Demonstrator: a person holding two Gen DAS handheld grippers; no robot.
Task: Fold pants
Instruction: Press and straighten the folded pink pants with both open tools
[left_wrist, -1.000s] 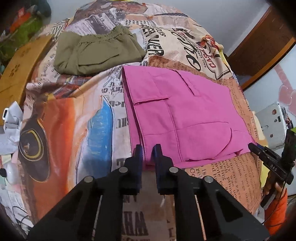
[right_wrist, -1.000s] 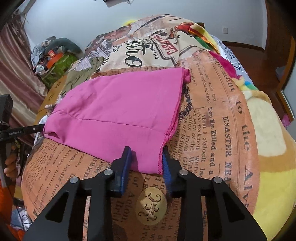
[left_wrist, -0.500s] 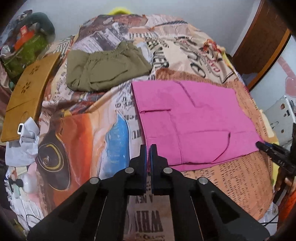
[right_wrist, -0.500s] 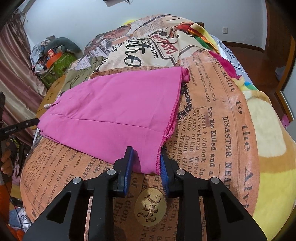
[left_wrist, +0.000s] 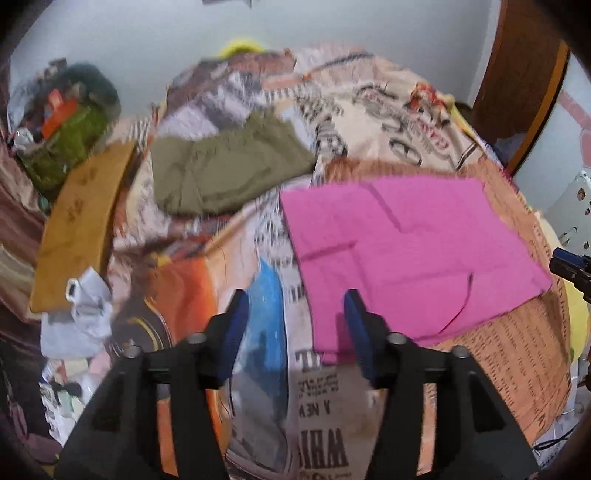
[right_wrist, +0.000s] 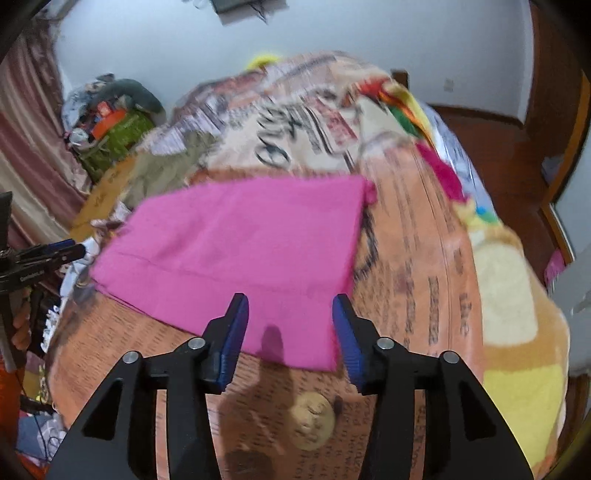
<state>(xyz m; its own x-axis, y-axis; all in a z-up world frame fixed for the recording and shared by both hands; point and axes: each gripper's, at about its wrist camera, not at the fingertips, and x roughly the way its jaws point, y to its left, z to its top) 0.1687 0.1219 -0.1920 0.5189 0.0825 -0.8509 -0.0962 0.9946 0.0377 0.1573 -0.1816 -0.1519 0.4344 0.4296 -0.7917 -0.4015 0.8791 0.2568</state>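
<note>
Now that both pairs of fingers are standing wide apart with nothing between them, where half a second ago they were pinched on the near corners of the cloth, the left gripper (left_wrist: 293, 325) and the right gripper (right_wrist: 290, 328) are lifting clear of the bed. The pink pants (left_wrist: 406, 251) are lying released on the printed blanket (left_wrist: 325, 398), folded into a flat rectangle, the near edge just beyond each set of fingertips and no longer touched. That is reading as this fold being set down and finished; whether another fold is wanted is only a guess. Farther off, green pants (left_wrist: 225, 177) are resting folded near the head of the bed, well apart, beside a wooden board (left_wrist: 77, 229).
</note>
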